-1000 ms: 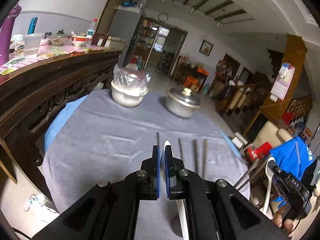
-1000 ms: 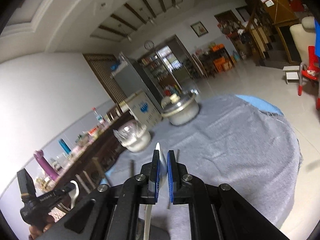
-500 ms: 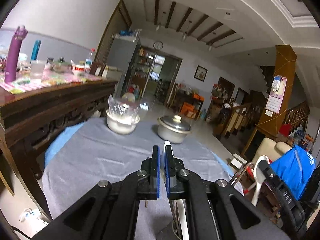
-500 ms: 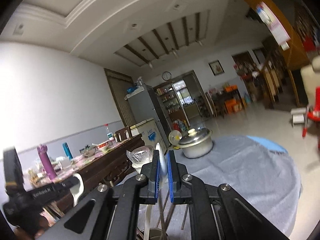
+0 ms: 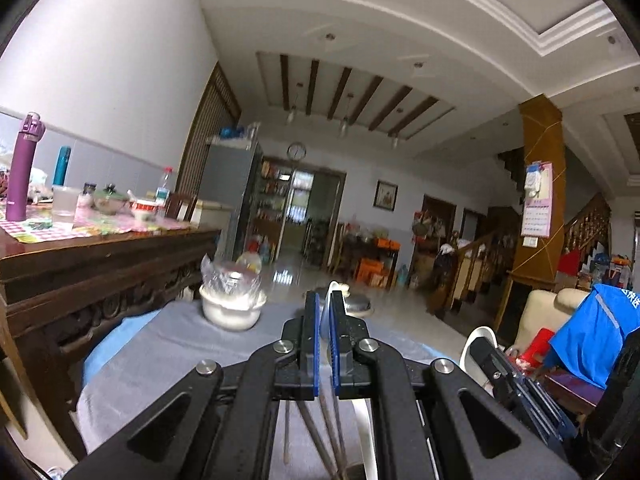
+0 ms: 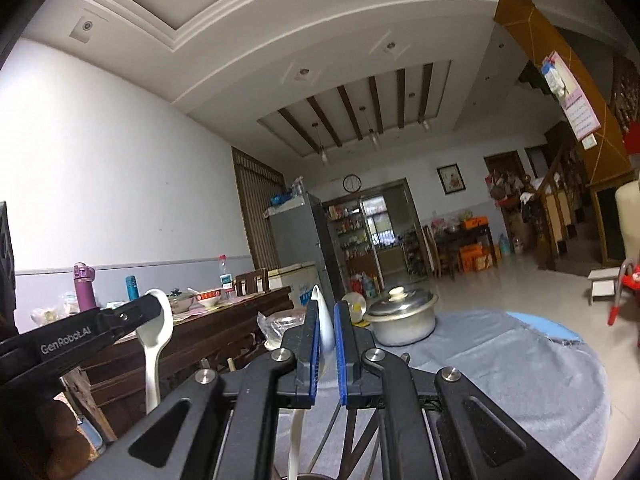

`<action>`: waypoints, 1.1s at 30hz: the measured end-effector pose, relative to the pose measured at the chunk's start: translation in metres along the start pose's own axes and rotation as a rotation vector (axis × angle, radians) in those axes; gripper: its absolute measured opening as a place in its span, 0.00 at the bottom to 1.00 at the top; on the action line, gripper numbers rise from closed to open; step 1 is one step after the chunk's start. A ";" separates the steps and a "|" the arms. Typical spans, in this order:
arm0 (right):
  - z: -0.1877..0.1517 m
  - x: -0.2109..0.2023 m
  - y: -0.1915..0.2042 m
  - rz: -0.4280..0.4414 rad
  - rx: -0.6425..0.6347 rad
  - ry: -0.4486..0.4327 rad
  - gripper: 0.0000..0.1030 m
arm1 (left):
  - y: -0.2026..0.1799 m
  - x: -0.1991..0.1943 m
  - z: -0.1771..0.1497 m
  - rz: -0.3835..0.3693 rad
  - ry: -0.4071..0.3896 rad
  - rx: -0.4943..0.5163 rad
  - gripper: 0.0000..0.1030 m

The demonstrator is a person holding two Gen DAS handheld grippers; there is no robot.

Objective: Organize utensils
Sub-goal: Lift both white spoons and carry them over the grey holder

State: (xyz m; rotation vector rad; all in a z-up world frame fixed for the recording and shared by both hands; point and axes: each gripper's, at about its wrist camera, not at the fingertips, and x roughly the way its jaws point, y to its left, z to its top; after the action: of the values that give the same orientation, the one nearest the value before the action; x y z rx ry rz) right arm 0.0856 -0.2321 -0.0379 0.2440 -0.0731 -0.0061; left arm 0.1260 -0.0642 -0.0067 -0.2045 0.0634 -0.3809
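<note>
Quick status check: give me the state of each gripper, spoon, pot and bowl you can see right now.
left gripper: shut on a white spoon, held upright.
right gripper: shut on a second white spoon, bowl end up.
metal pot: lid on, standing on the grey cloth.
white bowl: covered with clear plastic.
chopsticks: below the left gripper, leaning, lower ends hidden.

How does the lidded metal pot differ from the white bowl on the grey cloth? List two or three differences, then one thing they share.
The metal pot is silver-grey; the white bowl is pale cream.
The metal pot is closed by a metal lid with a pale knob; the white bowl is topped with crumpled clear plastic.
In the right wrist view, the metal pot looks wider than the white bowl.
Both stand upright on the grey cloth.
</note>
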 end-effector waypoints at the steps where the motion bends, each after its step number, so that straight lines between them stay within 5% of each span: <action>1: -0.002 0.000 0.001 -0.001 -0.003 -0.006 0.08 | -0.001 0.002 -0.003 -0.015 -0.010 0.000 0.04; 33: -0.032 0.013 -0.001 0.020 -0.024 0.062 0.08 | -0.012 0.020 -0.043 -0.019 0.012 0.084 0.04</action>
State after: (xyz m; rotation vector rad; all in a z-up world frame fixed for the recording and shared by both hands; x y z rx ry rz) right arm 0.1009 -0.2258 -0.0684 0.2192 -0.0136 0.0207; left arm 0.1361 -0.0903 -0.0472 -0.1194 0.0573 -0.4032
